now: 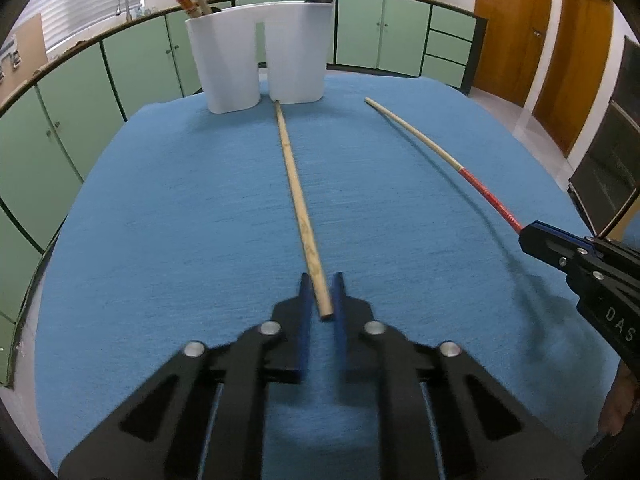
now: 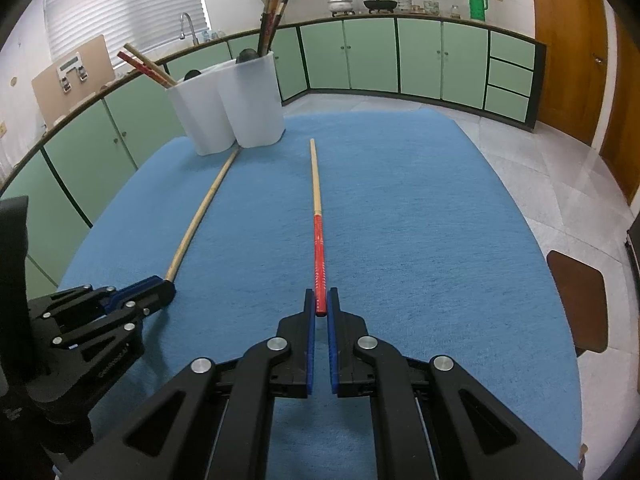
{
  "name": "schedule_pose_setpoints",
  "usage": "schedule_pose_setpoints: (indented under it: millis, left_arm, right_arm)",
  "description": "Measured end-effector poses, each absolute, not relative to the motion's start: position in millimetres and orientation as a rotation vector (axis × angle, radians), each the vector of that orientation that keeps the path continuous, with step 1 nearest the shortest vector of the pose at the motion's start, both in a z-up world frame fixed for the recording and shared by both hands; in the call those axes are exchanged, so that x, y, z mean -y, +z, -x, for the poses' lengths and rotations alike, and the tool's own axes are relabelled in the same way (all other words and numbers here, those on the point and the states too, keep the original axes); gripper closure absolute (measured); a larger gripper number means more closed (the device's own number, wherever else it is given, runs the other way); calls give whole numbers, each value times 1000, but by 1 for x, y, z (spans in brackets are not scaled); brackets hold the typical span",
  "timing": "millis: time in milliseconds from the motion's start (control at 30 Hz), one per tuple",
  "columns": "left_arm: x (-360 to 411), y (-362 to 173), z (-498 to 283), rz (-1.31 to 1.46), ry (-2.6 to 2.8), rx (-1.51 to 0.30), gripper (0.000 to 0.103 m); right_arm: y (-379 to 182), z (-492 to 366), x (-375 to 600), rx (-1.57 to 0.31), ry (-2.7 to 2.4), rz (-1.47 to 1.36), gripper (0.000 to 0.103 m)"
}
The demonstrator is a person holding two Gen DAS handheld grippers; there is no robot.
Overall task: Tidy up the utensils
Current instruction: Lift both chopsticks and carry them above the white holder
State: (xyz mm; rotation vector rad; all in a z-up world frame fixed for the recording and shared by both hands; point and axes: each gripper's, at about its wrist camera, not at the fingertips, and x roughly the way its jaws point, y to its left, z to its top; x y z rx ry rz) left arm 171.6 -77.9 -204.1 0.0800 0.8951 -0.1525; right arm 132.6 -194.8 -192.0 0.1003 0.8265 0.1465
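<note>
A plain bamboo chopstick [image 1: 298, 208] lies on the blue cloth, its tip by the white two-part utensil holder [image 1: 260, 56]. My left gripper [image 1: 322, 294] is shut on its near end. A red-handled chopstick [image 2: 318, 236] lies to the right, and my right gripper [image 2: 320, 304] is shut on its red end. The red-handled chopstick [image 1: 448, 160] and right gripper [image 1: 536, 236] also show in the left wrist view. The bamboo chopstick [image 2: 200, 216], the left gripper [image 2: 160, 284] and the holder [image 2: 228, 100] show in the right wrist view. The holder has several chopsticks and dark utensils in it.
The blue cloth [image 2: 400, 200] covers the table. Green kitchen cabinets [image 2: 400, 56] run behind it, with pots and a green flask [image 2: 478, 2] on the counter. A brown chair seat [image 2: 576, 300] stands right of the table. Wooden doors [image 1: 516, 28] are at the far right.
</note>
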Motion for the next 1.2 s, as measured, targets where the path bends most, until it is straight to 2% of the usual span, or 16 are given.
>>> schedule_pose_setpoints:
  millis: [233, 433, 967, 1200]
  left_arm:
    - [69, -190, -166, -67, -153, -867, 97]
    - [64, -144, -149, -94, -169, -769, 97]
    - [41, -34, -129, -66, -195, -539, 97]
    - [34, 2, -142, -73, -243, -498, 97]
  right_arm:
    - [-183, -128, 196, -810, 148, -95, 97]
    - [-158, -119, 193, -759, 160, -70, 97]
    - [-48, -125, 186, -612, 228, -35, 97]
    - [-3, -154, 170, -631, 350, -24, 97]
